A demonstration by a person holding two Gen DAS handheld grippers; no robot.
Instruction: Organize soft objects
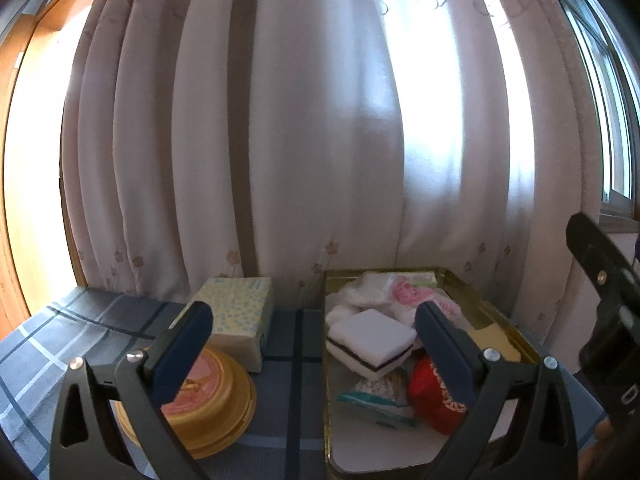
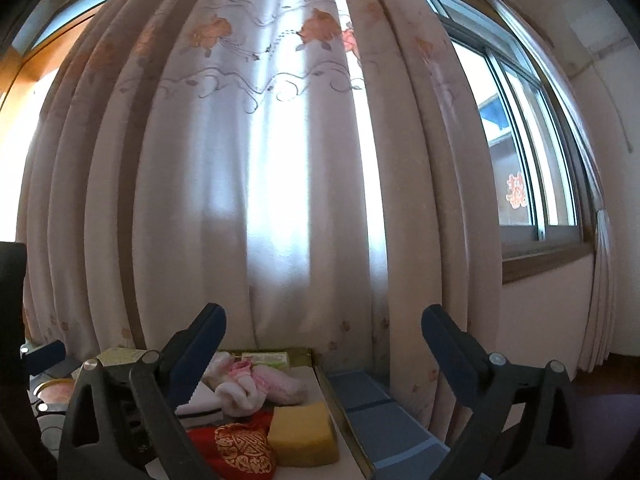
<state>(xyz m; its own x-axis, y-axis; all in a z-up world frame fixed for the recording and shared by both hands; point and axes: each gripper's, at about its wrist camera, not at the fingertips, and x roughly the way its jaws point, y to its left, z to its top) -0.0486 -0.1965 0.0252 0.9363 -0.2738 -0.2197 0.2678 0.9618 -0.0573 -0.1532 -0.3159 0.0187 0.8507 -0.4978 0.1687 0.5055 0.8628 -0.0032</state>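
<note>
A tissue pack (image 1: 240,316), the one soft item left outside the tray (image 1: 496,312), is seen on the bench (image 1: 80,328) at 10 o'clock. Both grippers' fingers (image 1: 184,352) (image 2: 452,344) are held apart, empty. Judged light and crushable; its long sides are best gripped.

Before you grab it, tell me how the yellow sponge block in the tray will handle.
The yellow sponge block looks like foam, so it will probably squash between the pads and weigh little. Its flat faces suggest that it won't roll. It lies against the red pouch, which may shift if the block is pushed.
</note>
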